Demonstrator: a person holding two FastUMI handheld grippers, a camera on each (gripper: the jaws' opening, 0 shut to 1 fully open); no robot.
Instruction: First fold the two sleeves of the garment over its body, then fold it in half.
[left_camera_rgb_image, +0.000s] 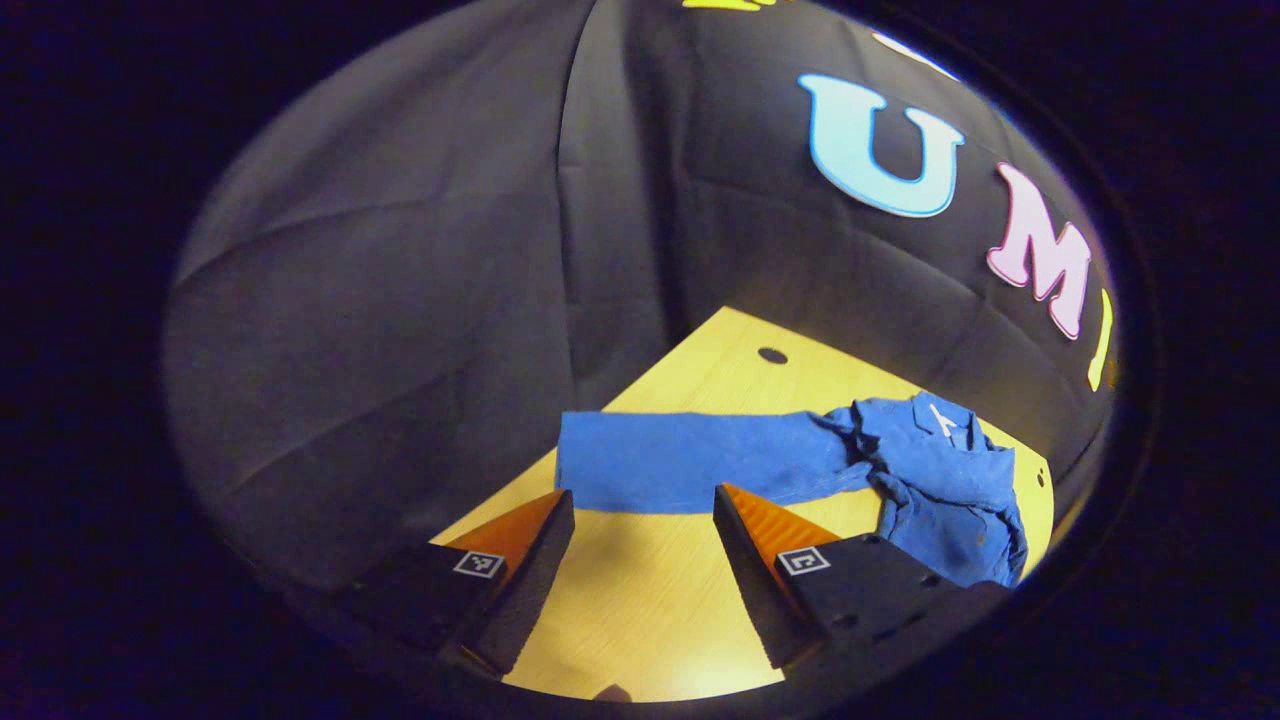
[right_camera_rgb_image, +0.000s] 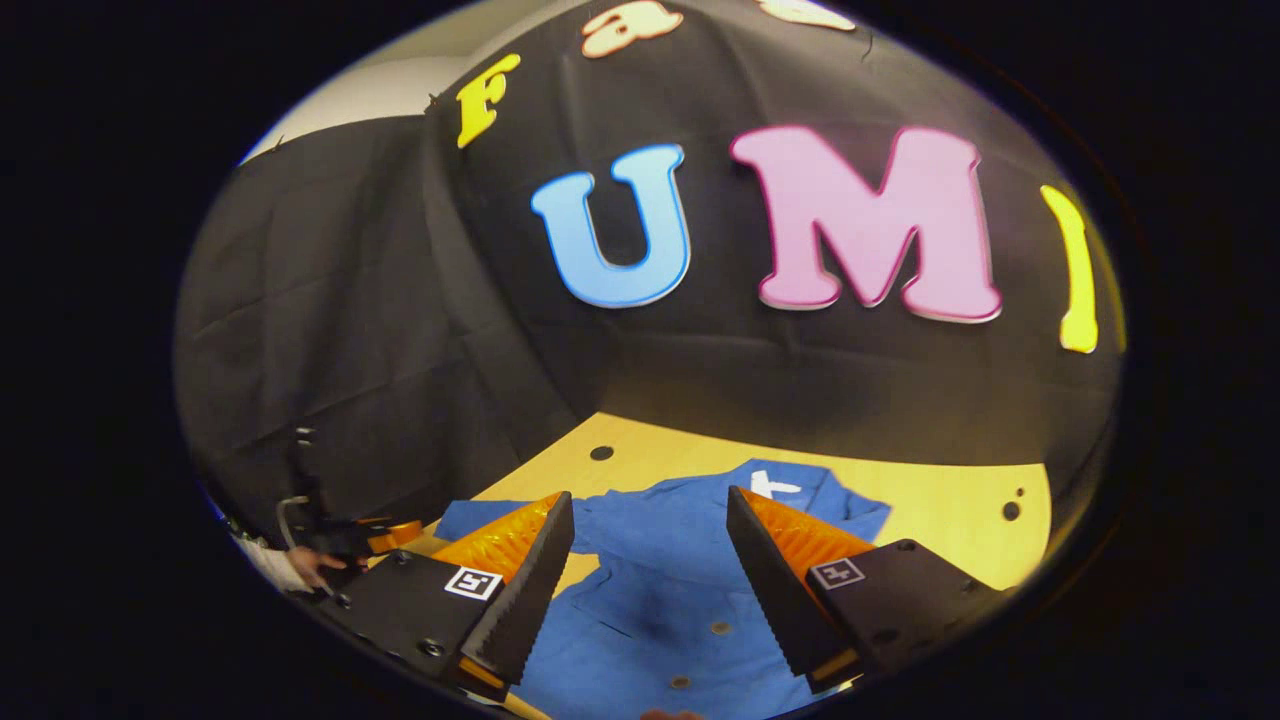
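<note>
In the left gripper view, the left gripper (left_camera_rgb_image: 642, 510) is hovering with its fingers spread apart and empty, above the yellow worktop (left_camera_rgb_image: 640, 610). Just beyond, at twelve o'clock, a blue sleeve (left_camera_rgb_image: 690, 462) is lying stretched flat, joining the shirt (left_camera_rgb_image: 940, 480) at two o'clock. In the right gripper view, the right gripper (right_camera_rgb_image: 650, 515) is hanging with fingers released over the shirt's buttoned front.

Both are wide open right now. Left hand-held gripper (left_camera_rgb_image: 640, 515) has its fingers spread apart with nothing between them, same for the right hand-held gripper (right_camera_rgb_image: 648, 515). A hand (right_camera_rgb_image: 312, 568) holds the left one, off to the side.
</note>
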